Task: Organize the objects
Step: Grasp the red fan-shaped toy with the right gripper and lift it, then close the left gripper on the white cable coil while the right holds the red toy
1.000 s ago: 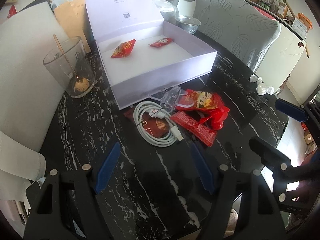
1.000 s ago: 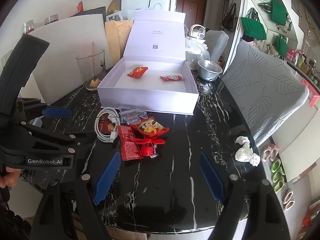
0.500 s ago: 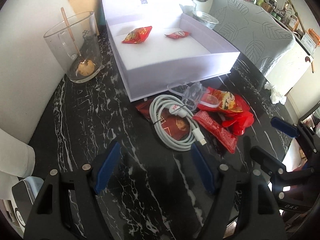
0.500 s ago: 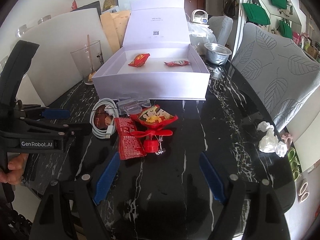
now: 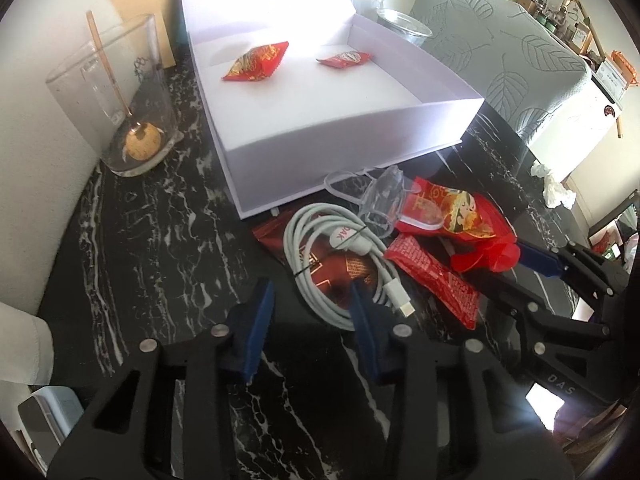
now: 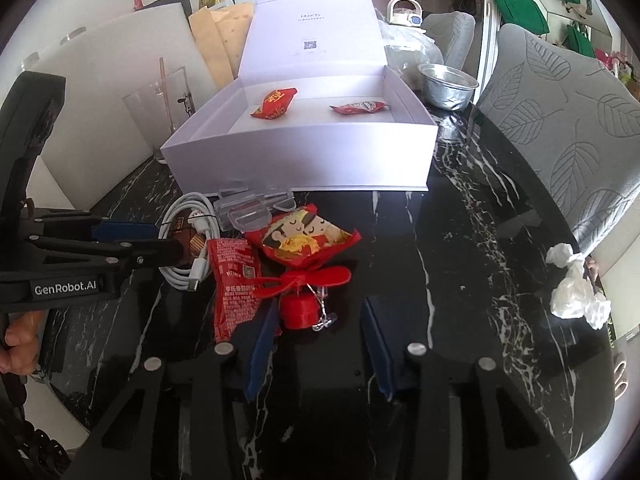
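On the black marble table, an open white box (image 5: 340, 136) holds two red snack packets (image 5: 256, 64). In front of it lies a pile: a coiled white cable (image 5: 320, 240) on a dark brown packet, a red ketchup sachet (image 6: 236, 280), a red cartoon pouch (image 6: 308, 240), a clear plastic clip (image 6: 248, 212). My left gripper (image 5: 312, 308) is closing over the coil's near edge, which lies between the pads without being pinched. My right gripper (image 6: 318, 320) is closing around the pouch's small red tassel charm (image 6: 300, 312), with a gap still showing beside it.
A glass (image 5: 120, 100) with a stick and a round lump in it stands left of the box. A metal bowl (image 6: 448, 84) sits behind the box, a crumpled tissue (image 6: 576, 288) near the right table edge. Grey leaf-patterned chairs (image 6: 560, 120) line the right side.
Both grippers have come down and forward to the pile, which now looms larger. The jaws of both have narrowed from wide apart to a small gap.
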Demonstrator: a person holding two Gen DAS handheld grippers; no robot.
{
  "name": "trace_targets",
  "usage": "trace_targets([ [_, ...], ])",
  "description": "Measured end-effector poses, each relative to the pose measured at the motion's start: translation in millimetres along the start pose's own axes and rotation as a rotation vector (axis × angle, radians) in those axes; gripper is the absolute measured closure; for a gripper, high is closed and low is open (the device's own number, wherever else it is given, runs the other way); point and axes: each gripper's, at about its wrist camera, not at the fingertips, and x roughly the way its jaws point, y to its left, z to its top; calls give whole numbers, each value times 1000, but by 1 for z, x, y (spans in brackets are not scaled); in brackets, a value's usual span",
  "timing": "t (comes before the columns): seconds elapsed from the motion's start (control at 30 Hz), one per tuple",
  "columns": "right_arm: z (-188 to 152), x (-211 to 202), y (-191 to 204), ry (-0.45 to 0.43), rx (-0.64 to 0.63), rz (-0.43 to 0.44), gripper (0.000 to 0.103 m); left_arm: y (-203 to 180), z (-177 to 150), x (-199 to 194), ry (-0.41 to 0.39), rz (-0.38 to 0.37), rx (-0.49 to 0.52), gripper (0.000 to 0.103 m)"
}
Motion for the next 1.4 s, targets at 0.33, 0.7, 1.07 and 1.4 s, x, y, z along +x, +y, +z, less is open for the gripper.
trace_targets([
  [0.33,-4,-14,0,-29,3,-13,74,6,-1,-1,8,-31,-14,91],
  [0.7,-31,-40,8,-31,-4,-39,74,16,-31,-18,74,9,30,91],
  [1.07,-49,-44,19,-27,-27,-53,73,15,-40,-21,44,-54,-43,34],
  [1.4,-57,-42,21,-60,-17,-48,48,-7,-43,-13,32,0,46,27],
])
